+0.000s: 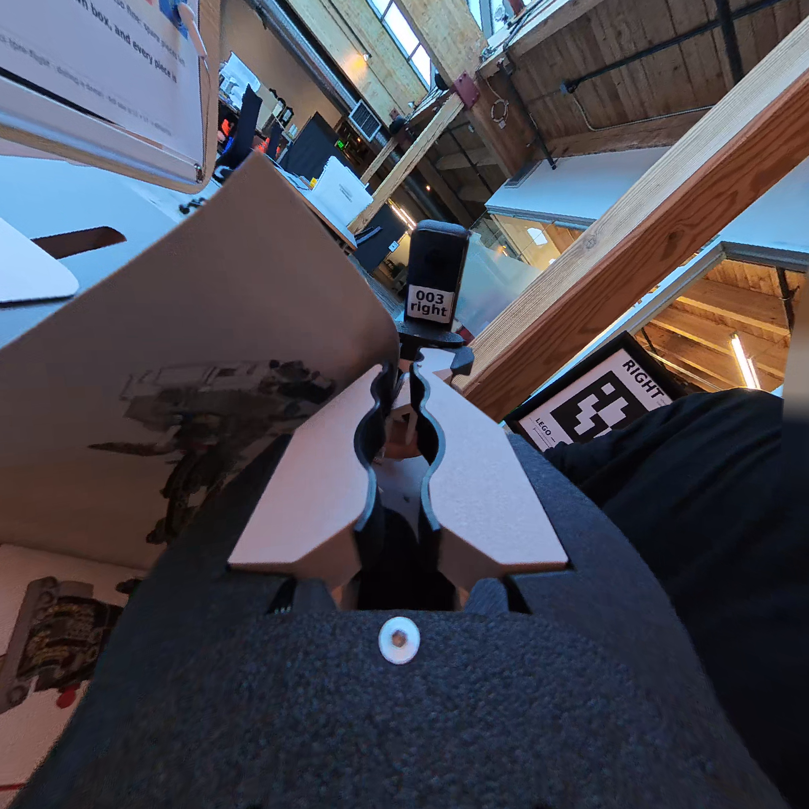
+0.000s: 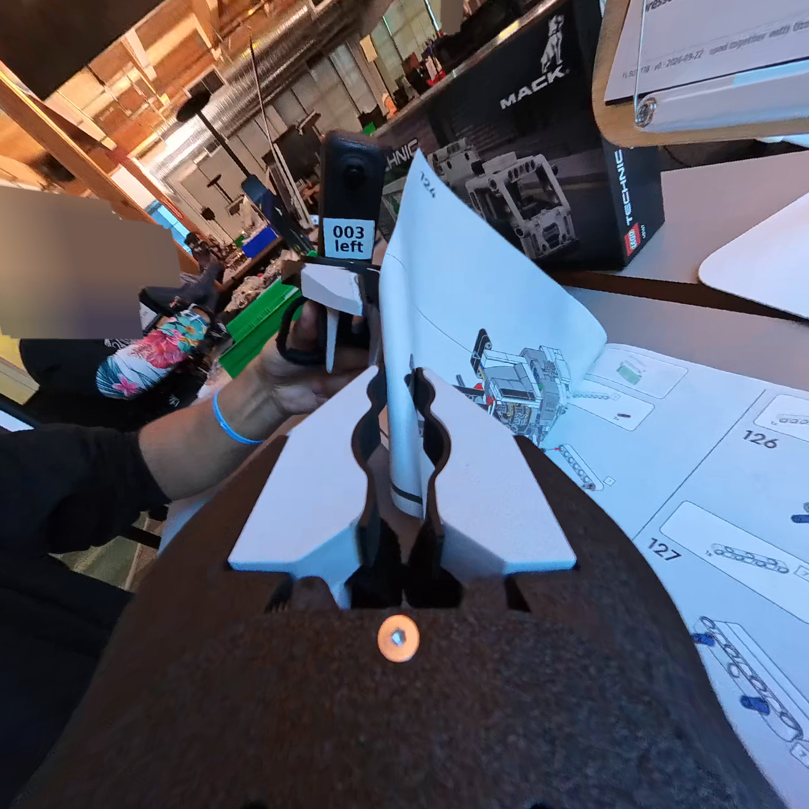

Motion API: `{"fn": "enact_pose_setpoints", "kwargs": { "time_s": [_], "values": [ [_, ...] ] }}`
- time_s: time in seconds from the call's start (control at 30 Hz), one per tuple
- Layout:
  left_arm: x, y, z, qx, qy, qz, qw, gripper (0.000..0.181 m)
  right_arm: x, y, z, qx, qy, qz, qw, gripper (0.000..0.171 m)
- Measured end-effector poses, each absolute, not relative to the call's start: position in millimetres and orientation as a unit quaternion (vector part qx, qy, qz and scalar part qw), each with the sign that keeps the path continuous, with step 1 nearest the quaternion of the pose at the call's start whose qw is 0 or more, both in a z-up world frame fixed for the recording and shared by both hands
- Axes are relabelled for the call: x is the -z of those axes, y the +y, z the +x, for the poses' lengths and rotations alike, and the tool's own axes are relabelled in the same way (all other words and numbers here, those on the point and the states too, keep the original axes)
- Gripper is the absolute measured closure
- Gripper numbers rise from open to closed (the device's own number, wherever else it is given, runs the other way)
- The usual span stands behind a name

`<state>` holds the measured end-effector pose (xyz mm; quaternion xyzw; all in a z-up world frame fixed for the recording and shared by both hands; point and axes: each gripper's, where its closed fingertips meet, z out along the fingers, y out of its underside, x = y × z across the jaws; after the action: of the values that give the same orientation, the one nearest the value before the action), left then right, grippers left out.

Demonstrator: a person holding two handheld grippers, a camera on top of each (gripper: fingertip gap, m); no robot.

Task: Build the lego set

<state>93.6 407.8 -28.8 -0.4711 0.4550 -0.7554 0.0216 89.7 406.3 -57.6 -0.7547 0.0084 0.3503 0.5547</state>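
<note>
The instruction booklet point(image 2: 709, 464) lies open on the table. One page point(image 2: 459, 306) stands up, curled. My right gripper point(image 2: 398, 376) is shut on that page's lower edge, which runs between the two white fingers. In the left wrist view the same page point(image 1: 197, 306) rises just left of my left gripper point(image 1: 400, 372), outside its fingers. The left fingers stand close together with nothing between them. The two grippers face each other: the left one point(image 2: 337, 289) shows behind the page, and the right one point(image 1: 435, 363) shows beyond the left fingertips.
A black Lego box point(image 2: 547, 175) stands at the back. A white tray point(image 2: 766, 267) lies to its right. A wooden stand with a printed sheet point(image 2: 700, 65) is above. A green part point(image 2: 258, 324) lies behind a hand point(image 2: 297, 381). A framed marker card point(image 1: 604, 407) stands on the right. My two grippers' fingertips are within a few centimetres of each other.
</note>
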Motion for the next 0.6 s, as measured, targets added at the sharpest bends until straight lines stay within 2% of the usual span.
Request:
{"fn": "enact_pose_setpoints", "kwargs": {
  "time_s": [0.03,0.43,0.6],
  "values": [
    [29,408,94,0.754,0.457,-0.471,0.026,0.177,58,406,90,-0.353,0.009,-0.754,0.554,0.160],
    [27,412,104,0.753,0.453,-0.473,0.058,0.181,61,406,94,-0.361,0.015,-0.752,0.551,0.161],
    [26,411,104,0.760,0.448,-0.468,0.056,0.181,60,405,94,-0.370,0.017,-0.750,0.549,0.152]
  ]
}}
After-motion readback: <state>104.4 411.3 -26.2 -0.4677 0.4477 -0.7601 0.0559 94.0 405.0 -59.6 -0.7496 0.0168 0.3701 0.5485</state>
